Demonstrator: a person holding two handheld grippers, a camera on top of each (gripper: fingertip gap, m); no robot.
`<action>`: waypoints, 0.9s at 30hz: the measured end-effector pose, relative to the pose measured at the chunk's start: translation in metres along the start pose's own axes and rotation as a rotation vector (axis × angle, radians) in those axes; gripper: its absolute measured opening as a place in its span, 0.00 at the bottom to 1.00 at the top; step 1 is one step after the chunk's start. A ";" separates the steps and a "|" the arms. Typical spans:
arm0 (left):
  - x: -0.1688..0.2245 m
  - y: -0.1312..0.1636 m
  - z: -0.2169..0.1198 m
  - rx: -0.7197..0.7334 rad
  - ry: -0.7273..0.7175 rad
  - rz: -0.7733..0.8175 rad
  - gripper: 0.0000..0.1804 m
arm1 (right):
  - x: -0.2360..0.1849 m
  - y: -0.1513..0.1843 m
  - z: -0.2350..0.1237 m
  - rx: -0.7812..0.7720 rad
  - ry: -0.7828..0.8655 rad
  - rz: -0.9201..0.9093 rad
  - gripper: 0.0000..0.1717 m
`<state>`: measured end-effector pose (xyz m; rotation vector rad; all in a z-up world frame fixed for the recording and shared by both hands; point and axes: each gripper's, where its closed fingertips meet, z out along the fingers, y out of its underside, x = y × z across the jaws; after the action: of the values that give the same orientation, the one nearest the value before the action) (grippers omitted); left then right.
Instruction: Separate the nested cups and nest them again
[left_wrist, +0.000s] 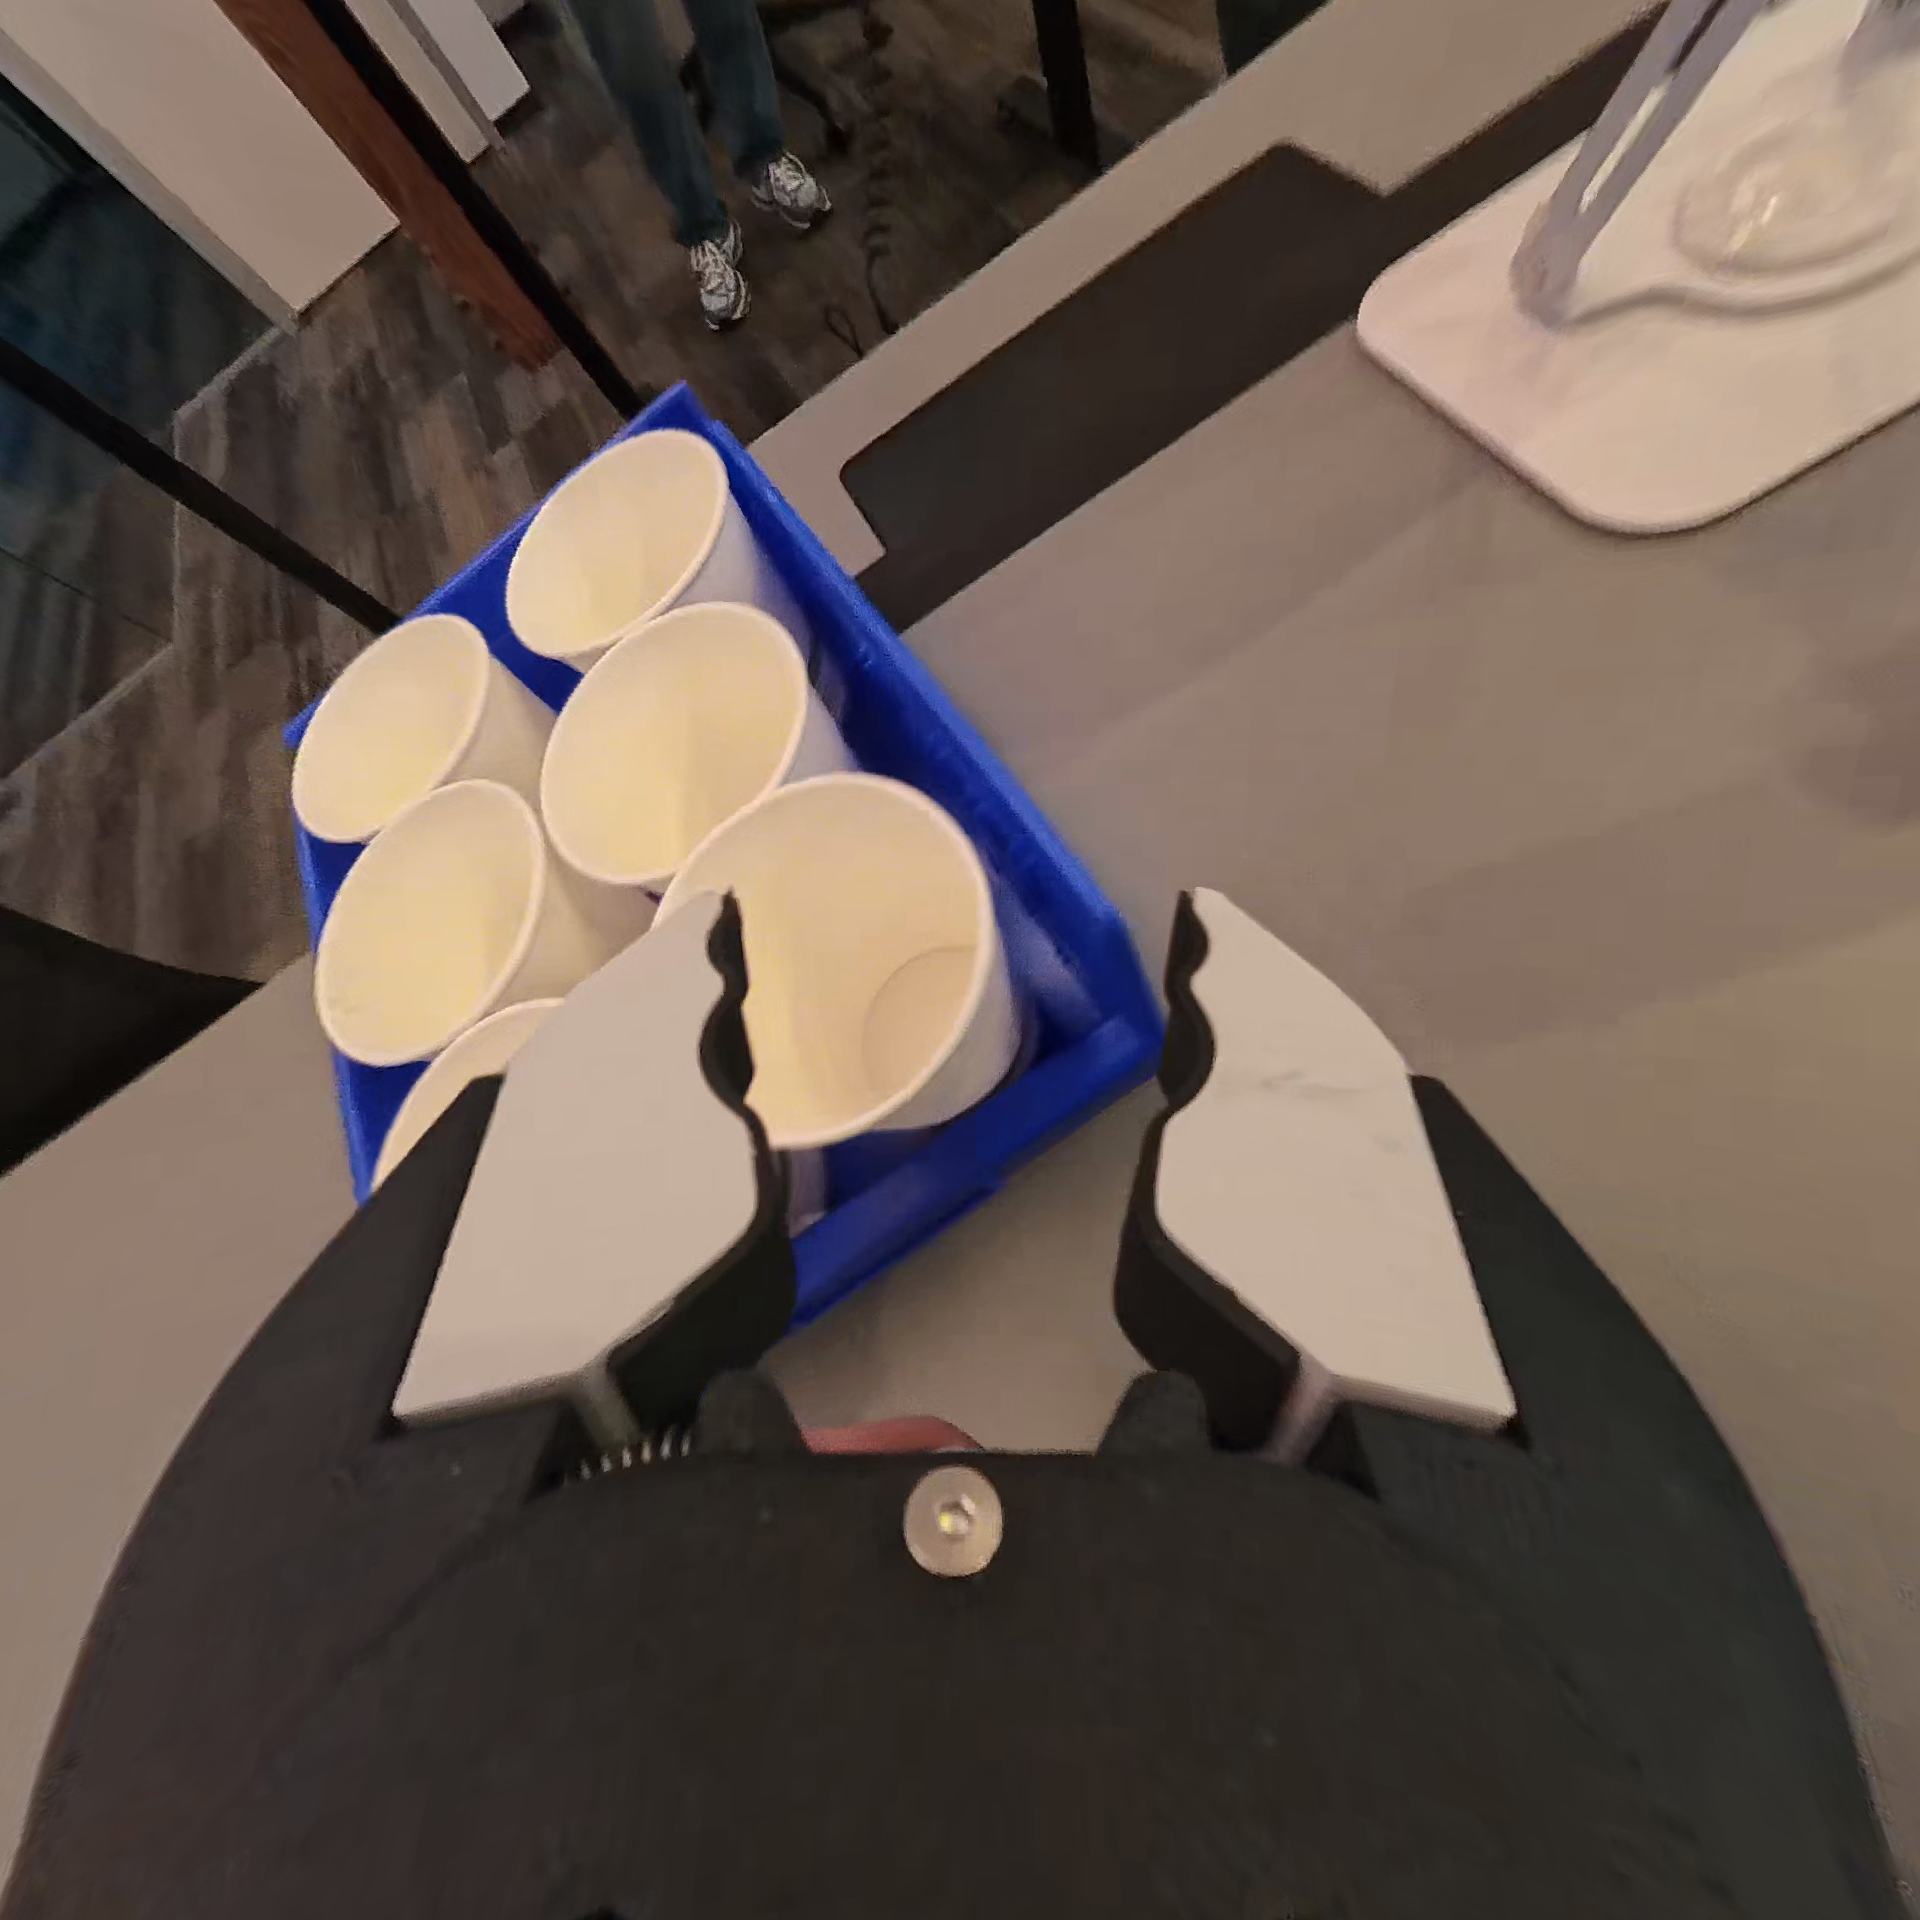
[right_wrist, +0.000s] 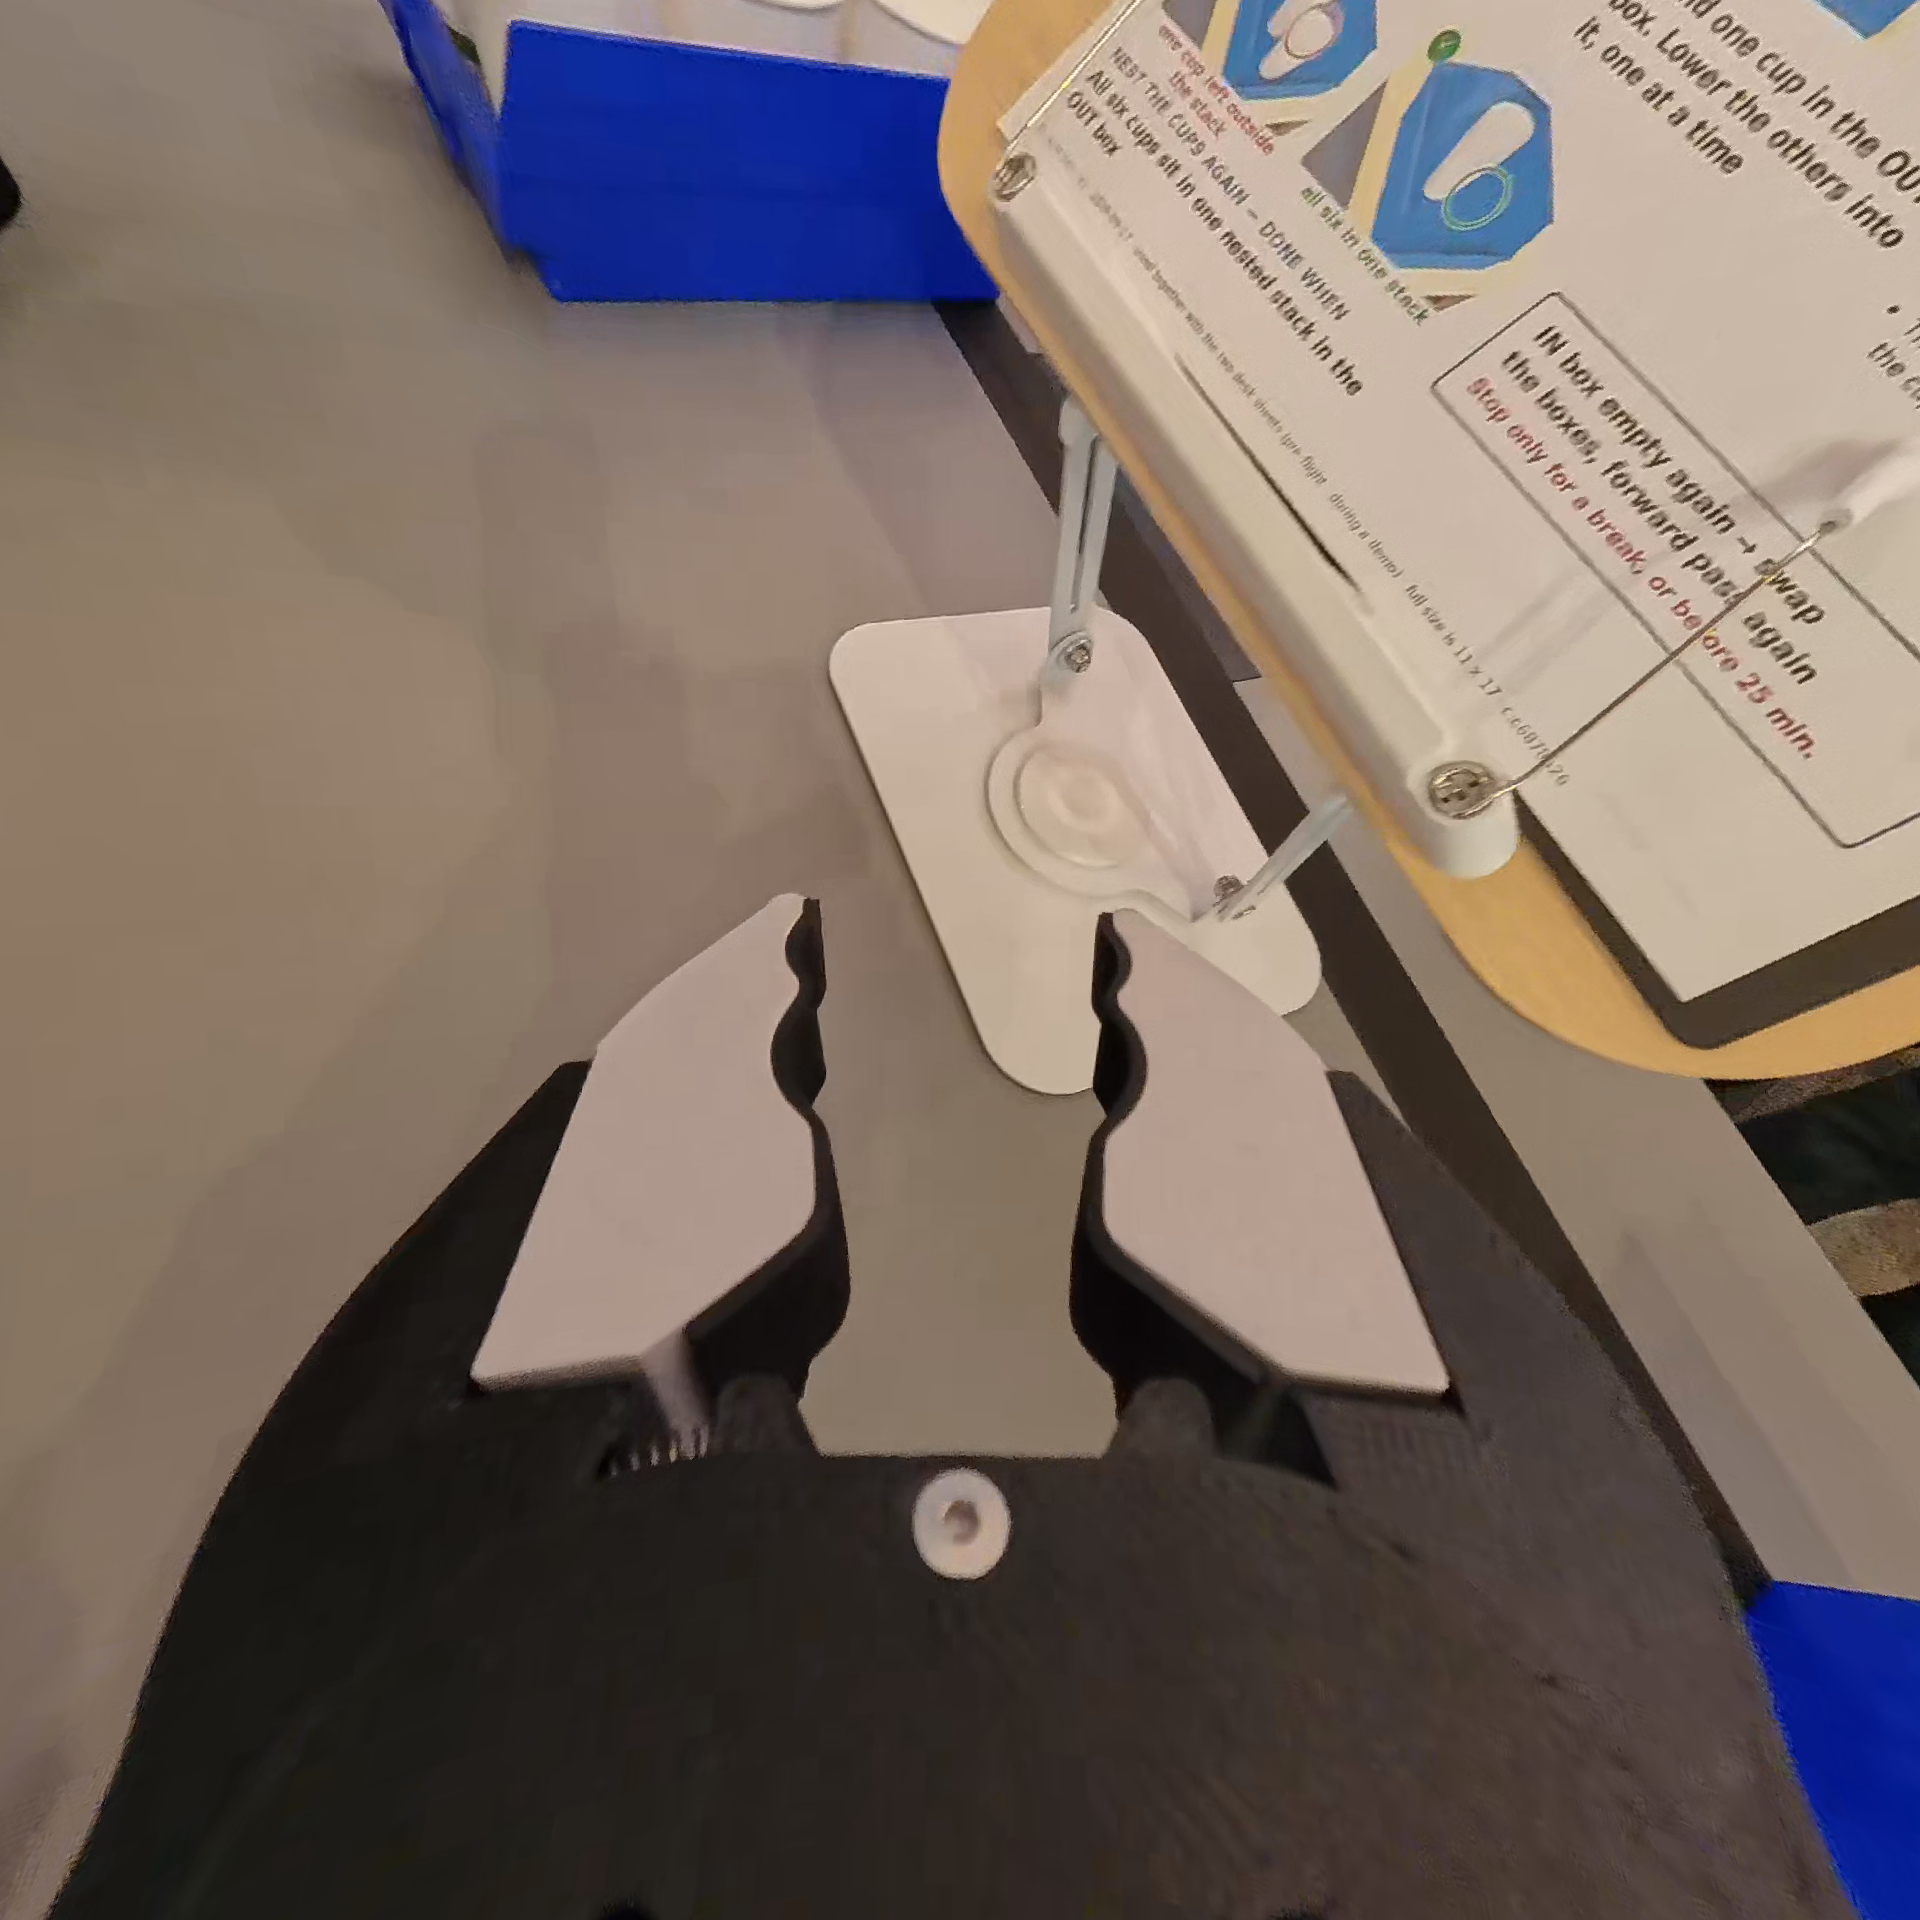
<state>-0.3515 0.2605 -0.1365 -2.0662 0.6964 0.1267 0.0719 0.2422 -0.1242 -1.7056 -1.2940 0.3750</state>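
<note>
Both wrist views downward, table (left_wrist: 1455, 831) shared

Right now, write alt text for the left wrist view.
Open, empty left gripper hovers over a blue box at the grey table's edge, holding six separate upright white paper cups.

A grey table (left_wrist: 1455, 831) bears a blue bin (left_wrist: 1039, 852) (cup-filled) and a white stand base (right_wrist: 935, 727).

Several cups (left_wrist: 665, 727) are standing side by side in a bin (left_wrist: 1049, 862) at the table's (left_wrist: 1455, 831) edge, probably six; a stand (left_wrist: 1621, 416) is sitting to the right.
</note>
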 end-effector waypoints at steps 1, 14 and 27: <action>0.000 0.007 0.001 -0.016 0.017 0.043 0.41 | -0.003 0.003 -0.001 -0.008 -0.002 -0.003 0.29; -0.002 0.047 0.027 -0.202 0.043 0.250 0.03 | -0.011 0.022 -0.003 -0.004 -0.028 0.045 0.28; 0.020 0.007 -0.040 -0.139 0.097 0.423 0.01 | -0.067 -0.037 0.003 0.112 -0.192 -0.082 0.36</action>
<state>-0.3452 0.2168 -0.1262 -2.0369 1.2091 0.3234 0.0211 0.1850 -0.1142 -1.5466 -1.4490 0.5642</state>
